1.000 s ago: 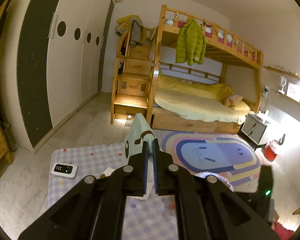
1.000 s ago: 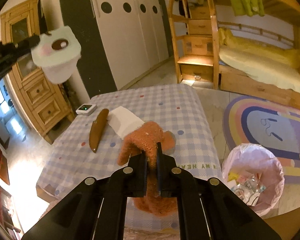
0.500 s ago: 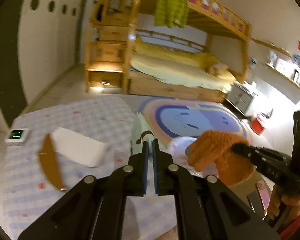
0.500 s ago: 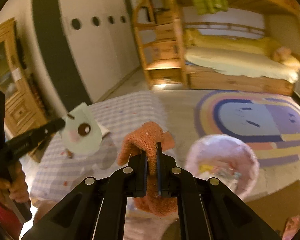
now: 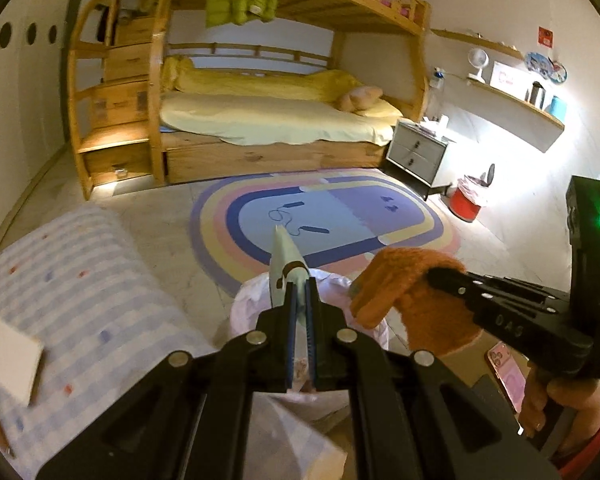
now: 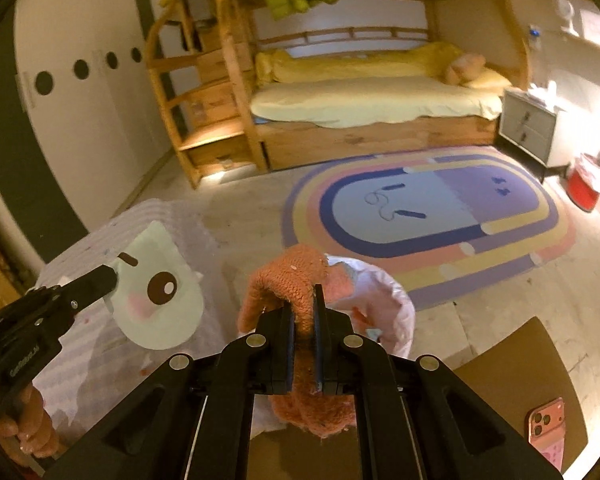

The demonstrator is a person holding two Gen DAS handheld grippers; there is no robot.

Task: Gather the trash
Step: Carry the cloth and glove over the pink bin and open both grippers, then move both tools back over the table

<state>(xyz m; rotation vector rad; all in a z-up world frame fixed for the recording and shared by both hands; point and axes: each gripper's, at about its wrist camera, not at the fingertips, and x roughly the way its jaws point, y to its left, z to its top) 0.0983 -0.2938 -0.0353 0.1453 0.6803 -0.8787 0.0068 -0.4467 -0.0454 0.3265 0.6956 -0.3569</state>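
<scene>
Flanking the checked tablecloth (image 5: 84, 304), a rainbow rug (image 5: 320, 216) fronts the bunk bed (image 5: 276, 120)

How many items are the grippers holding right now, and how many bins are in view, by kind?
Orange knitted items, in the right gripper: 1
Pale green cartoon-face items, in the left gripper: 1
Pink-lined bins below the grippers: 1
Red bins by the nightstand: 1
Total: 4

Fuzzy orange knit cloth (image 6: 300, 292); smooth matt paper cutout (image 6: 160, 296); glossy pink phone (image 6: 546, 420).
</scene>
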